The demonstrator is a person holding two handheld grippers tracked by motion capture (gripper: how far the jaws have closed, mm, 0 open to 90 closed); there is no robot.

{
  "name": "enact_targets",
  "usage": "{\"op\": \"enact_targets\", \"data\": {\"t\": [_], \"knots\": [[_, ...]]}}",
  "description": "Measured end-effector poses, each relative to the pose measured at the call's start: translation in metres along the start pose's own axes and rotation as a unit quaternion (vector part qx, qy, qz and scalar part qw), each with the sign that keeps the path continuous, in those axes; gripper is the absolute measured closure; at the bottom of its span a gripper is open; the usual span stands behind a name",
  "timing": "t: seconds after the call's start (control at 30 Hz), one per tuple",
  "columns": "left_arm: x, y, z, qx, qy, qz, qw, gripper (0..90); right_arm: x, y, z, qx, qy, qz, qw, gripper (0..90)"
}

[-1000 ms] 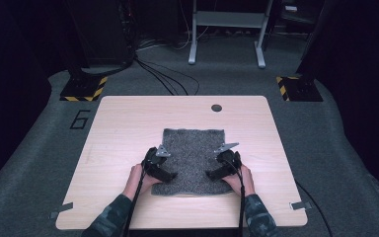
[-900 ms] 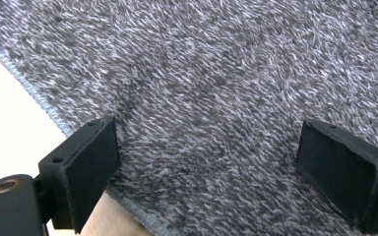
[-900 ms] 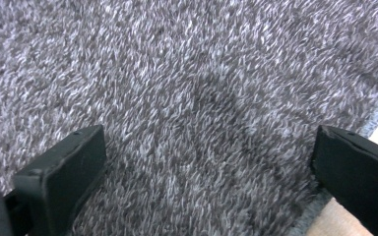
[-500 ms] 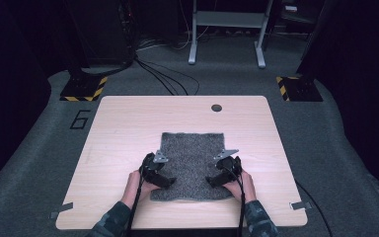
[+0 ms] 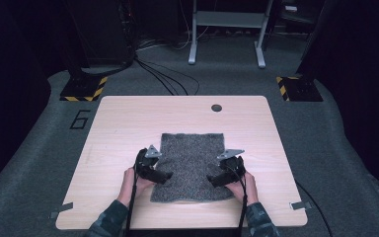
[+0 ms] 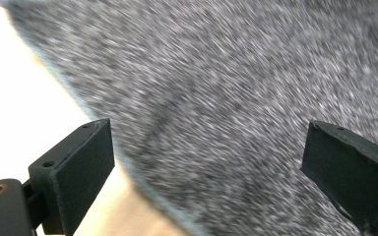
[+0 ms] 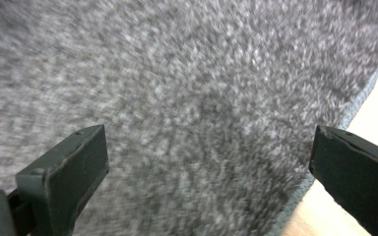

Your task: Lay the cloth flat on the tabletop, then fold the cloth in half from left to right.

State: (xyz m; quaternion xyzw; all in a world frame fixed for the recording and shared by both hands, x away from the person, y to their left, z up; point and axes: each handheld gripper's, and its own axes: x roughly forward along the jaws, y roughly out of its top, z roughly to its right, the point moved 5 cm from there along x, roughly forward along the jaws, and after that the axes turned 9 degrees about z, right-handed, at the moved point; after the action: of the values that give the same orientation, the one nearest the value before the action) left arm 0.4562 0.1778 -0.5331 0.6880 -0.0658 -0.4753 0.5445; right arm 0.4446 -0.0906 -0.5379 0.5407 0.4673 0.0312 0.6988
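High view is showing me both hands low at the near side of the table [image 5: 128, 118]. I am looking at the left gripper [image 5: 164, 175] and the right gripper [image 5: 211, 180], each pointing inward over the near half of the grey cloth [image 5: 191, 153]. The cloth is lying flat in the middle of the table, with its long side running away from me. In the left gripper view the jaws are standing wide apart over the cloth's left edge [image 6: 103, 147]. In the right gripper view they are wide apart over its right edge [image 7: 325, 162]. Both are about equally close. Since a second ago, both grippers have been sliding nearer to me.
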Motion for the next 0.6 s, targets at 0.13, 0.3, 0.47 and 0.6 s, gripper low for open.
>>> {"op": "enact_targets", "data": {"t": [0.13,0.3,0.47,0.6], "knots": [[-0.003,0.007,-0.016,-0.012,0.004,0.004,0.9999,5.7,-0.005,0.005,-0.011,-0.007,0.006,0.003,1.0,2.1],[-0.001,0.011,-0.032,-0.025,0.011,0.004,0.9996,6.0,-0.005,0.01,-0.027,-0.011,0.016,0.004,0.9998,2.7],[0.002,0.016,-0.047,-0.031,0.02,0.003,0.9993,6.8,-0.002,0.018,-0.046,-0.028,0.035,0.009,0.999,3.5],[0.005,0.021,-0.058,-0.032,0.023,-0.002,0.9992,7.6,0.002,0.023,-0.063,-0.033,0.048,0.009,0.9982,3.9]]}}
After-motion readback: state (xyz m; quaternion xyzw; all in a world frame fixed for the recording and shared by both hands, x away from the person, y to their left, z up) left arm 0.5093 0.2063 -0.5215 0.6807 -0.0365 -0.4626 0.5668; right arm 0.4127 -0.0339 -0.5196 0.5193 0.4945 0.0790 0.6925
